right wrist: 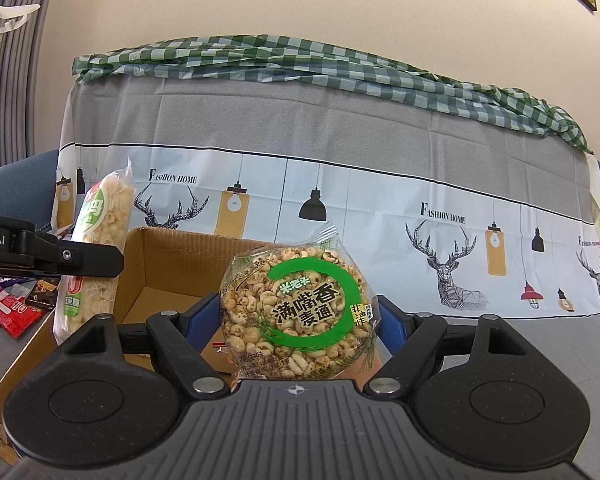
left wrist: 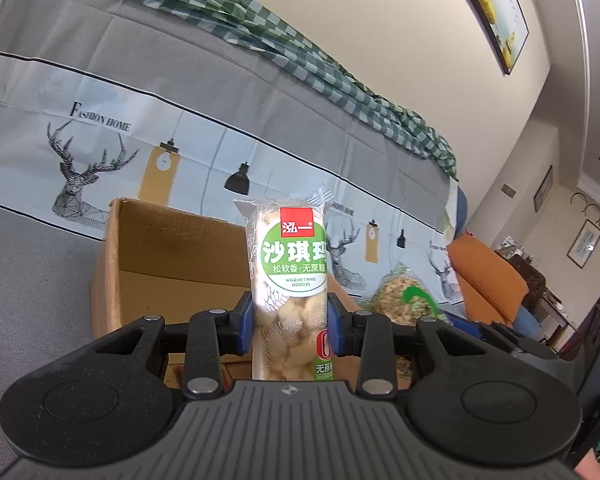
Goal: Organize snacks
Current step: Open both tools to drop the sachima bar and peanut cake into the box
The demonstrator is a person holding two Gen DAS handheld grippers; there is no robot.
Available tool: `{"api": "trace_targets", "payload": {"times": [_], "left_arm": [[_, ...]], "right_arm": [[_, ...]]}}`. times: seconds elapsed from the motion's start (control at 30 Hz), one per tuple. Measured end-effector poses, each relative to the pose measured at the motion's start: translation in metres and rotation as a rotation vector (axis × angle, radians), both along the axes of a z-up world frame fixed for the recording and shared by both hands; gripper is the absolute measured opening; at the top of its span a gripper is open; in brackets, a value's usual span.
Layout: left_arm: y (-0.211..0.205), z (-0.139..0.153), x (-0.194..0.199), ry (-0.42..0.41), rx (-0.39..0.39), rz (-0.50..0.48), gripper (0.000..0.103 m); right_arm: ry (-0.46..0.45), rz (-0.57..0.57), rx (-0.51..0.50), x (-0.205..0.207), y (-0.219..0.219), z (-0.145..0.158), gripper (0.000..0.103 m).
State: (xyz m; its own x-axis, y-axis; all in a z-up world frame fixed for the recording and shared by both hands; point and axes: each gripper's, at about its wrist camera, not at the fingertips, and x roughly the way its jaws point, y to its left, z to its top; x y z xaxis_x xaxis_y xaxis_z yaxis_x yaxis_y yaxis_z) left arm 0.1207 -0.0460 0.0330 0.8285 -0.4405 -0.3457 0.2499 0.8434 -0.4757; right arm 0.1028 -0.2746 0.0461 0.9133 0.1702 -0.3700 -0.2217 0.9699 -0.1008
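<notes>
Left wrist view: your left claw [left wrist: 288,322] is clamped around the lower middle of an upright tall snack pack [left wrist: 287,280], held above the open cardboard box [left wrist: 168,256]. It looks light, crinkly and crushable, so squeeze gently mid-body. In the right wrist view, your right claw [right wrist: 298,320] grips a round puffed-grain pack [right wrist: 296,304] by its sides over the same box; its film looks slippery.

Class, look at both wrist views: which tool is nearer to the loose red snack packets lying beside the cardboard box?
Left. The left tool, holding the tall sachima pack, sits just above the red packets; the right tool is farther right, over the box.
</notes>
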Motion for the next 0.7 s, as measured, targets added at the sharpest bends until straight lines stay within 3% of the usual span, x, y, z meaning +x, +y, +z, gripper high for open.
{"api": "trace_targets", "payload": {"times": [0.1,0.3,0.7], "left_arm": [[-0.003,0.001,0.001,0.006,0.007,-0.018,0.051],[-0.004,0.002,-0.001,-0.004,0.019,-0.015,0.051],[0.007,0.012,-0.018,-0.063,0.088,0.029,0.024]], "right_arm": [[0.008,0.002,-0.012,0.003,0.000,-0.002,0.083],[0.001,-0.002,-0.010,0.005,-0.002,-0.002,0.086],[-0.016,0.018,0.010,0.003,0.019,0.005,0.085]]}}
